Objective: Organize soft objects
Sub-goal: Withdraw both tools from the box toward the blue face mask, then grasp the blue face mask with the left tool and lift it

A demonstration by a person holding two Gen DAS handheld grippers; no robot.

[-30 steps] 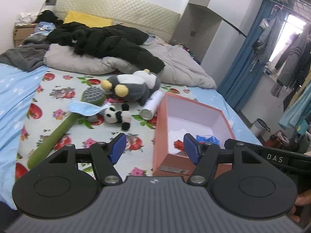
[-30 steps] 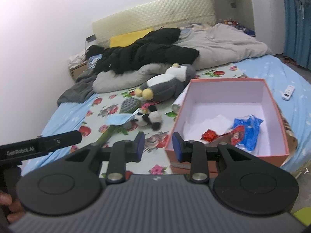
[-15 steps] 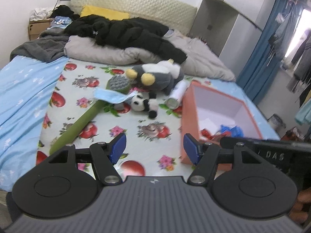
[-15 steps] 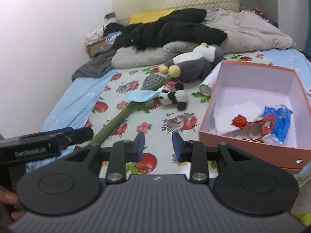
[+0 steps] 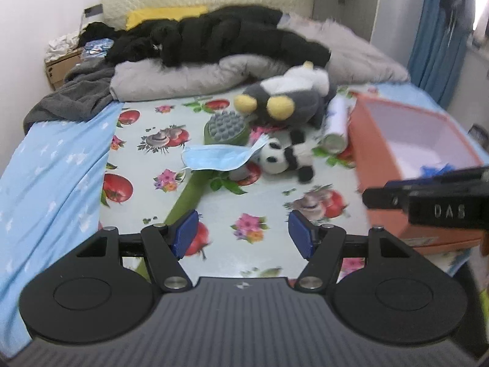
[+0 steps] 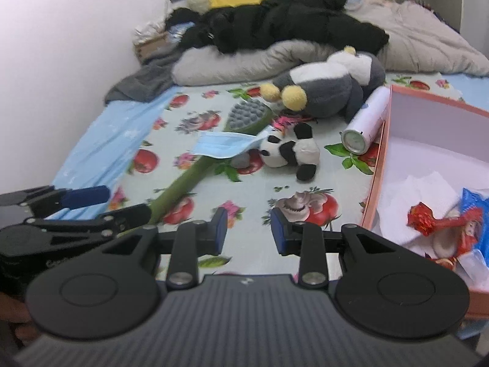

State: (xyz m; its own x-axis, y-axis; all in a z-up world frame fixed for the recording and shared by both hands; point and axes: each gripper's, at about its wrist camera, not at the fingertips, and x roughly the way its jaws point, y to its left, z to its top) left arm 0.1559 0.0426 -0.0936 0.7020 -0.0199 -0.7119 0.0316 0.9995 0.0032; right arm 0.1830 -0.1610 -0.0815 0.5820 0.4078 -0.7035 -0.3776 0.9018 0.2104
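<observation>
A small panda plush [image 5: 285, 159] [image 6: 290, 153] lies on the fruit-print sheet. A big grey and white plush with yellow feet [image 5: 293, 98] [image 6: 330, 85] lies behind it. A blue face mask [image 5: 217, 157] [image 6: 223, 143] rests over a green long-handled massage brush [image 5: 211, 165] [image 6: 211, 159]. An orange box [image 5: 382, 140] [image 6: 379, 159] stands to the right, holding wrappers. My left gripper [image 5: 243, 235] is open and empty, above the sheet before the toys. My right gripper [image 6: 248, 231] is open and empty, next to the box.
A white spray can [image 5: 334, 122] [image 6: 366, 122] lies between the big plush and the box. A grey duvet [image 5: 183, 79] and black clothes [image 5: 220, 36] are heaped at the bed's head. The left gripper shows at the right wrist view's left edge [image 6: 61, 214].
Both grippers have swung left and closer to the sheet; the toys now sit centred and larger. The right gripper's jaws have opened wider. Nothing on the bed has moved.
</observation>
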